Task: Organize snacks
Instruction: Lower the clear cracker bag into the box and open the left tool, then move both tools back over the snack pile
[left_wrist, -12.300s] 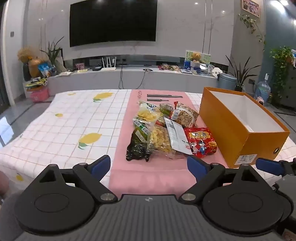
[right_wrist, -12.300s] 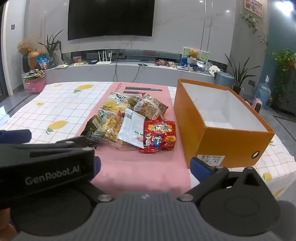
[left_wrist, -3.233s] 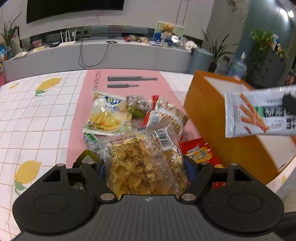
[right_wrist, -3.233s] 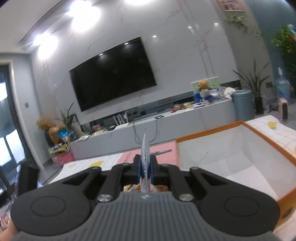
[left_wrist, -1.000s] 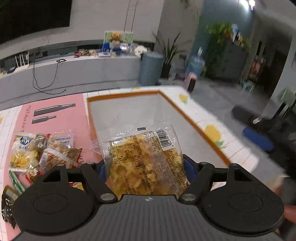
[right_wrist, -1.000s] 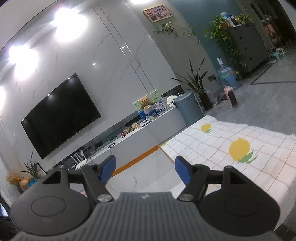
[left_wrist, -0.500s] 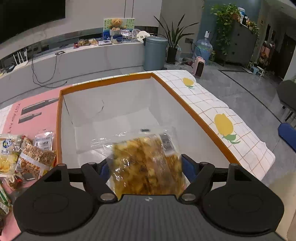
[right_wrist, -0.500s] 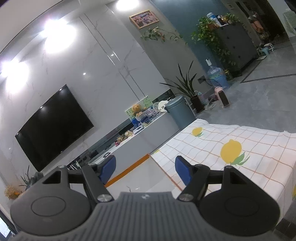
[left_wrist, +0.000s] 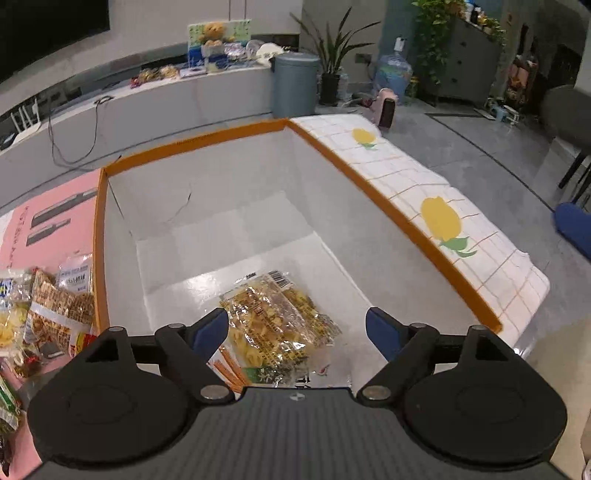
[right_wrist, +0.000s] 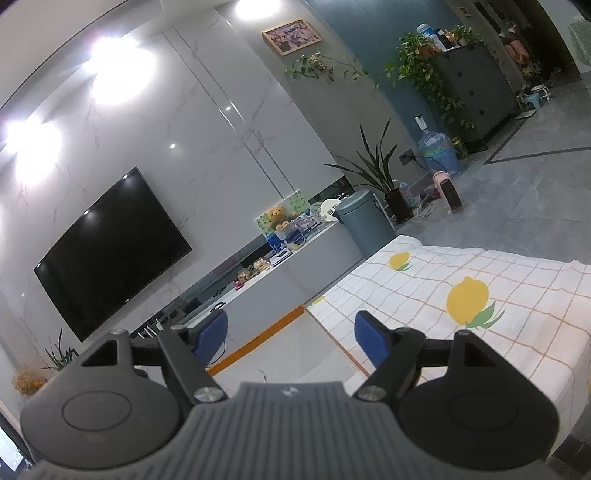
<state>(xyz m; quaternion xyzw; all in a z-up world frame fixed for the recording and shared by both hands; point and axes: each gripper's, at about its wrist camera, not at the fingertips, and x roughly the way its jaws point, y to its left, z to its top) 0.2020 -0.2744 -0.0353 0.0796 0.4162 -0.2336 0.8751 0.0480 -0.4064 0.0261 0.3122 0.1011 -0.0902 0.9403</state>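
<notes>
Jaws of the left gripper stand wide over the near end of the box, having just opened further, and nothing is pinched between them. Below the gap, the clear bag of yellow crackers lies on the box floor, resting partly on a white packet with orange sticks printed on it. The right gripper is also spread and holds nothing, its jaws just widened too; it points over the box's far right corner toward the TV wall. Left of the box, more snacks wait on the pink mat.

Risk looks small but real: the left finger sits just beside the bag's edge, so a careless pull-back could snag the crinkly film and drag it out. A sweep left might also clip the orange rim.
</notes>
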